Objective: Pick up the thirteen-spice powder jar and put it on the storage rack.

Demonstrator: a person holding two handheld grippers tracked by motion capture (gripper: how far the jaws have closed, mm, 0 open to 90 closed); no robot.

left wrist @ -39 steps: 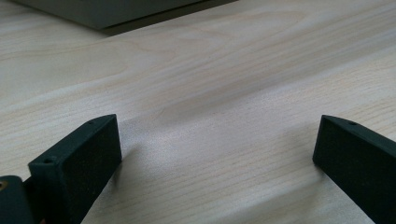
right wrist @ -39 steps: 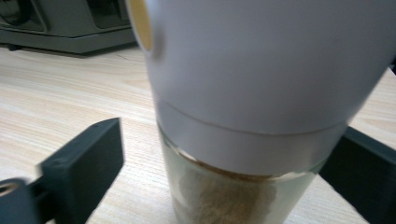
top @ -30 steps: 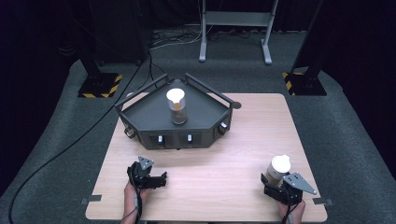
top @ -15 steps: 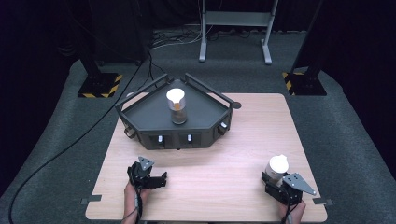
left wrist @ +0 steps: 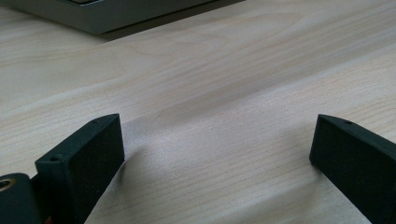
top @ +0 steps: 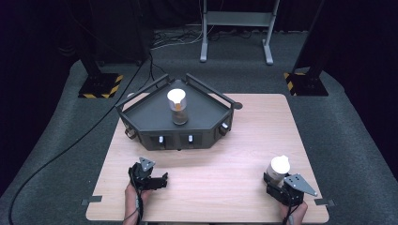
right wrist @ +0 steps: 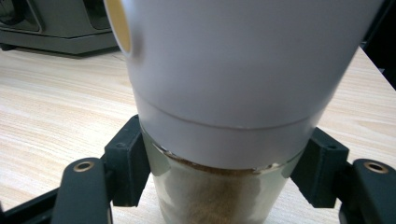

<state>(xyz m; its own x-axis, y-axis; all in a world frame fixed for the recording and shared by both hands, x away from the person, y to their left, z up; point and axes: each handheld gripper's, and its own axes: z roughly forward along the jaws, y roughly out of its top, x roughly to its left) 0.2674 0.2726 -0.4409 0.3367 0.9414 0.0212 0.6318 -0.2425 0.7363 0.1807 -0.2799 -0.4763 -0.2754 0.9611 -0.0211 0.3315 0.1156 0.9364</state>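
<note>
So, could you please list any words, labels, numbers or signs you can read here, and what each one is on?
No readable text in any view.
Spice jar with white cap in the right gripper: no label visible.
Dark tray: unmarked.
Yellow-black hazard stripes on the floor stand bases: a pattern, no wording.

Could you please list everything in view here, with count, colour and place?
Spice jars: two, glass with white caps and brown powder; one upright on the tray, one near the table's right front corner.
Tray: one, dark grey, railed, knobs on its front, at the table's far left.
Table: one, light wood.
Floor stands: two, black with yellow-striped bases, one far left, one far right.
Metal frame: one, grey, behind the table.
Cable: one, black, across the floor at left.
Left gripper: black, jaws open over bare wood.
Right gripper: black, jaws shut on the near jar.
</note>
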